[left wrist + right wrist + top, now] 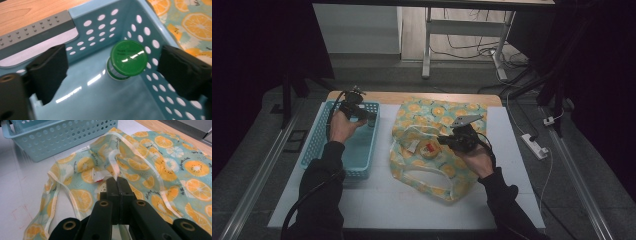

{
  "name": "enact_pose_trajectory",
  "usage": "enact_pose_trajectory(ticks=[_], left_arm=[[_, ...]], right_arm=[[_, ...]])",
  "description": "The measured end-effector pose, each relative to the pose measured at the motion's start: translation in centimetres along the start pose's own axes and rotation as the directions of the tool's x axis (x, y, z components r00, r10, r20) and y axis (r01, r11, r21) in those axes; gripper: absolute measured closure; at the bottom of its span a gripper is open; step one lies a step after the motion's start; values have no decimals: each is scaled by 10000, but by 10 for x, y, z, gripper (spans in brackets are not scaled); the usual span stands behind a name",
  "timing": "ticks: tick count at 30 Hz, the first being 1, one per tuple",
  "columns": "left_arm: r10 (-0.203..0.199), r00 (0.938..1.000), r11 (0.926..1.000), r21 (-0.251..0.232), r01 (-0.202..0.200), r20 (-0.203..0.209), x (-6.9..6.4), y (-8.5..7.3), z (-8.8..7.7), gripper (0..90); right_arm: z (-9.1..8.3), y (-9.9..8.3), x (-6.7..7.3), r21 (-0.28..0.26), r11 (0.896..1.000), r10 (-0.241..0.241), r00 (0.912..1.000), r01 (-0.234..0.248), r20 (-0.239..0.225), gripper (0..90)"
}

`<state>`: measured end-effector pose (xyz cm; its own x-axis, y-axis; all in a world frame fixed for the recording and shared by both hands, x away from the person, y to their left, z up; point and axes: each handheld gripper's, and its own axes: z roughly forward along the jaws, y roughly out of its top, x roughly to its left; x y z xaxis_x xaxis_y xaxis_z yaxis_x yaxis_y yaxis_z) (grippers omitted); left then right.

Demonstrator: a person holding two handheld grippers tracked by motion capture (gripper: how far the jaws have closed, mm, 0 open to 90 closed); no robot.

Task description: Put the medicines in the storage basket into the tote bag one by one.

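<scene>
Right gripper point(117, 182) clamped on the bag point(160, 167) rim, lifting its mouth open for loading. Left gripper point(112, 67) spread wide inside the basket point(82, 10), straddling the green-capped bottle point(128, 58), untouched, probably next for the bag.

Your right gripper point(117, 180) rises from the bottom centre of the frame, jaws pressed together and pinching the pale strap point(113, 157) of the bag point(160, 170), which spreads across the middle and right. A blue basket point(62, 137) sits in the upper left, on the white mat point(17, 195). Bare wood point(160, 127) shows in the upper right.
</scene>
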<state>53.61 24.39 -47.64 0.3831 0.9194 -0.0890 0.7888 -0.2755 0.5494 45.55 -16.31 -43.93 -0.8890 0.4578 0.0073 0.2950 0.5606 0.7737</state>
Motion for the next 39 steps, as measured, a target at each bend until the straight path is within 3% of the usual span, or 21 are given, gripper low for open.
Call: enact_pose_trajectory(ticks=[6, 16, 21, 32, 39], left_arm=[[80, 10000, 9986, 517, -78, -25, 0, 1, 11, 225], [-197, 9987, 9983, 563, 171, 467, 4, 3, 21, 368], [-217, 9965, 9984, 535, 174, 808, 4, 3, 24, 482], [-255, 9992, 9958, 883, 227, 308, -3, 3, 19, 515], [-179, 9998, 9975, 689, 176, 41, -6, 1, 3, 516]], right_arm=[[0, 0, 0, -3, 10000, -3, 10000, 3, 0, 900], [0, 0, 0, -18, 10000, 7, 10000, -7, 10, 900], [0, 0, 0, -26, 10000, 6, 10000, -6, 10, 900], [-2, 0, -1, -105, 9999, 42, 10000, -42, 28, 900], [-3, 1, 0, -144, 9999, 64, 10000, -64, 17, 900]])
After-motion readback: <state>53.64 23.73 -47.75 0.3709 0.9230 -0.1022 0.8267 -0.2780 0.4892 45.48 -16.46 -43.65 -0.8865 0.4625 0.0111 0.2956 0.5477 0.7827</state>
